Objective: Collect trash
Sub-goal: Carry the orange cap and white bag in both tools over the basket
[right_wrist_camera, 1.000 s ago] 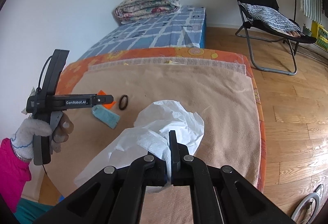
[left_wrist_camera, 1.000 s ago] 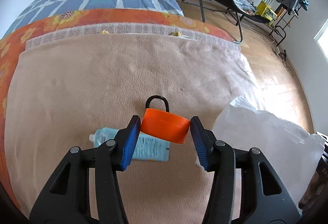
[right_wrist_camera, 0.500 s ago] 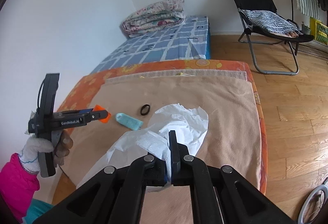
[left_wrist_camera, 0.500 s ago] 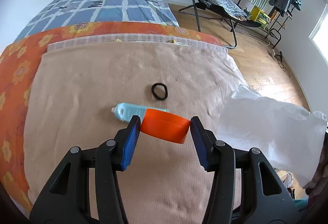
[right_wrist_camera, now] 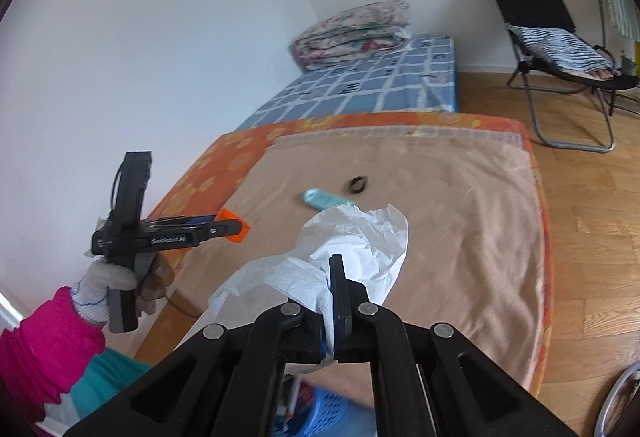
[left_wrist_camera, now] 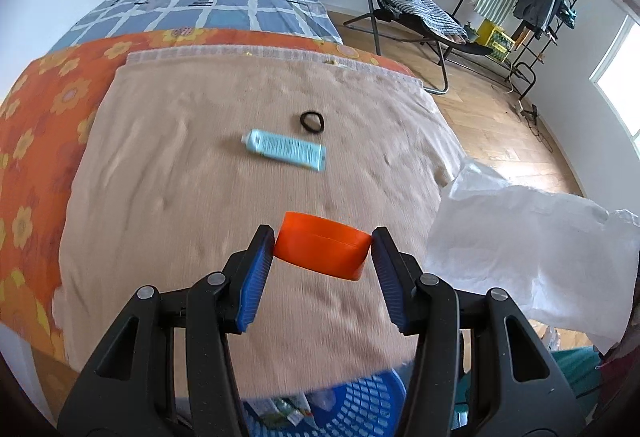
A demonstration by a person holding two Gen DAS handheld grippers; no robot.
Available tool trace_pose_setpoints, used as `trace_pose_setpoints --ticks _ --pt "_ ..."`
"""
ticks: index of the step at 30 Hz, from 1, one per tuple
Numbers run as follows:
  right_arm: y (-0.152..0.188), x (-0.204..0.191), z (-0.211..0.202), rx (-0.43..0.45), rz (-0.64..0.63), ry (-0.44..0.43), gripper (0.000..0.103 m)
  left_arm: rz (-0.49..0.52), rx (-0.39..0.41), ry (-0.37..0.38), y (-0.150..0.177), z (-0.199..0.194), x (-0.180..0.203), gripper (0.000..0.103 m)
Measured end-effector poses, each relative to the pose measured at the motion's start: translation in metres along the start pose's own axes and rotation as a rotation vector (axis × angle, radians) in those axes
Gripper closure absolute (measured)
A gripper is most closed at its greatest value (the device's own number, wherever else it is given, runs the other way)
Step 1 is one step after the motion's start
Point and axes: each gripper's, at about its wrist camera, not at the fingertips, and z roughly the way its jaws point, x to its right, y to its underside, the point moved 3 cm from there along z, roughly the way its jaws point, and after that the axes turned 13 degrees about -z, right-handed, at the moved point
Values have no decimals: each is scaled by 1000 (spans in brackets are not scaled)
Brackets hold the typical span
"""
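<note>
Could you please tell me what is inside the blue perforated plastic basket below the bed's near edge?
The blue perforated plastic basket holds a few crumpled wrappers; the left gripper and the beige blanket hide the rest.

Black grippers, blue-padded jaws, silver screws; white knit glove (right_wrist_camera: 105, 279), pink sleeve (right_wrist_camera: 38, 349).

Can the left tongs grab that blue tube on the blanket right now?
Probably not: the left tongs are shut on the orange cap, so they are full. The blue tube itself lies uncovered.
</note>
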Motion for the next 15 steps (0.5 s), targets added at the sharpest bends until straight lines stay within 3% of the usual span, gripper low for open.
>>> trace_pose_setpoints --ticks 15 --pt "67 -81 15 -127 -104 -201 103 -4 -63 -14 89 -28 -36 51"
